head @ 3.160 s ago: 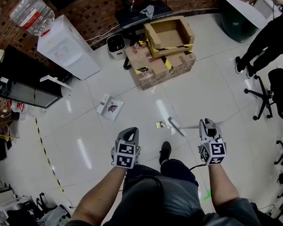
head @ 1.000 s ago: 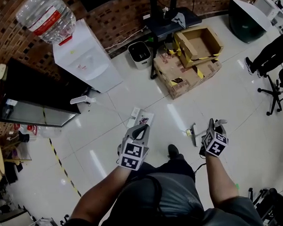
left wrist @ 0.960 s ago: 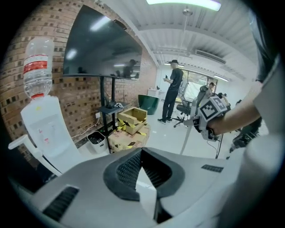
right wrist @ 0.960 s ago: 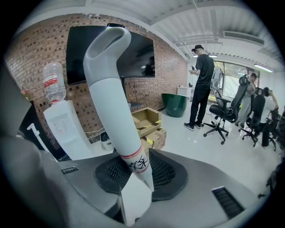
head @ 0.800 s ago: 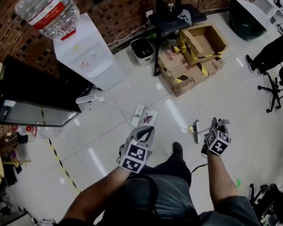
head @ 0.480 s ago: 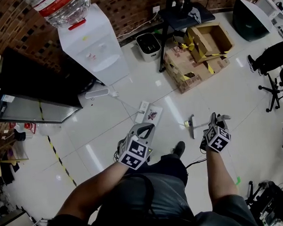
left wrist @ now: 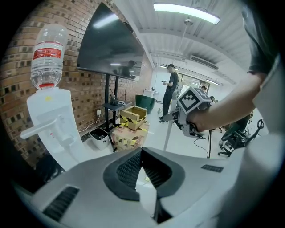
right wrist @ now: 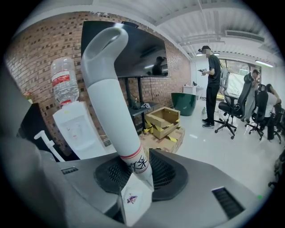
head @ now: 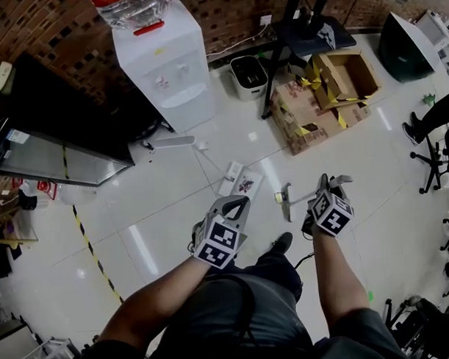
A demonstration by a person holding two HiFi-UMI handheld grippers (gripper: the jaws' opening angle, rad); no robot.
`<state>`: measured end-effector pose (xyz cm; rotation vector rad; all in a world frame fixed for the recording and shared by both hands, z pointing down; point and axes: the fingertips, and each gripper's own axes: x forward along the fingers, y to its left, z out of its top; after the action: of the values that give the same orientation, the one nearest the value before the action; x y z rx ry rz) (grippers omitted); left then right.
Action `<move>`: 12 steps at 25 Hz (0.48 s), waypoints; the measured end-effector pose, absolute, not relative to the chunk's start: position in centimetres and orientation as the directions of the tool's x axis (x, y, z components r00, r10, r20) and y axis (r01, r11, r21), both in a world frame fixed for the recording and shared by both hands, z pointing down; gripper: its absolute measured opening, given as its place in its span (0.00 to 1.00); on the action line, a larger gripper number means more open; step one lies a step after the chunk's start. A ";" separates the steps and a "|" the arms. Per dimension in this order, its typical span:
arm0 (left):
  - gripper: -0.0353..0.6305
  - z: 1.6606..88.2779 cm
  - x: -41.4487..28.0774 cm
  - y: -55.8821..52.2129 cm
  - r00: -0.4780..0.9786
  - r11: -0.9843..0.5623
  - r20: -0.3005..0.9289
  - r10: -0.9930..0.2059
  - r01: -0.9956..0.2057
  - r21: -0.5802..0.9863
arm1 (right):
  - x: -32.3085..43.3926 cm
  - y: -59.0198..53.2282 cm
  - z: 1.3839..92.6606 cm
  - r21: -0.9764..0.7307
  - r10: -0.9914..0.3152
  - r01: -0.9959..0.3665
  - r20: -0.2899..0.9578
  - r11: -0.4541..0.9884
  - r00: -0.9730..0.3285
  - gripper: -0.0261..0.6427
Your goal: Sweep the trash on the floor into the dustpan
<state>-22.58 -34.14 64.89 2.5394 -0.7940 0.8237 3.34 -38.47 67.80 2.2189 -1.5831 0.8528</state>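
Clamping a white plastic broom handle (right wrist: 109, 102) with a red band, the right gripper (head: 330, 186) hangs above the glossy white floor (head: 175, 228).
The grey broom head (head: 287, 204) sits just beside a small yellow scrap of trash (head: 279, 198); the left gripper (head: 234, 206), jaws pinched together on nothing, hovers near a flat white printed card (head: 240, 184).

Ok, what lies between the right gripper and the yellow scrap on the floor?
Only the broom: in the head view its head sits beside the yellow scrap, and its handle is clamped in the right gripper.
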 end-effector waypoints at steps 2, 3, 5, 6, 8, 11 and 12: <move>0.06 64.9 -23.1 -34.0 0.675 -0.776 0.618 -0.403 -0.610 0.159 | 1.9 -38.9 67.9 -0.122 -0.759 -0.927 0.616 -0.356 0.211 0.20; 0.06 64.8 -23.5 -34.1 0.671 -0.773 0.619 -0.408 -0.614 0.156 | 1.3 -39.2 68.0 -0.125 -0.756 -0.926 0.621 -0.357 0.207 0.20; 0.06 64.5 -24.4 -34.5 0.652 -0.763 0.626 -0.427 -0.631 0.137 | 0.1 -39.8 67.9 -0.126 -0.750 -0.924 0.628 -0.361 0.207 0.20; 0.06 64.4 -24.8 -34.9 0.642 -0.757 0.629 -0.438 -0.641 0.127 | -0.5 -40.2 67.9 -0.127 -0.749 -0.924 0.630 -0.361 0.206 0.21; 0.06 64.3 -25.3 -35.5 0.632 -0.749 0.629 -0.453 -0.653 0.118 | -1.7 -41.1 67.6 -0.131 -0.753 -0.927 0.628 -0.353 0.197 0.21; 0.06 64.5 -25.9 -36.1 0.634 -0.747 0.625 -0.456 -0.654 0.118 | -3.8 -42.1 67.2 -0.148 -0.762 -0.930 0.623 -0.336 0.176 0.21; 0.06 64.6 -26.1 -36.3 0.633 -0.747 0.626 -0.456 -0.655 0.118 | -4.6 -42.4 67.0 -0.155 -0.766 -0.932 0.620 -0.329 0.168 0.21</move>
<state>-26.15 -36.31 64.62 2.5216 -0.8886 0.8320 -4.58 -42.45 67.03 2.1846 -1.6370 0.9089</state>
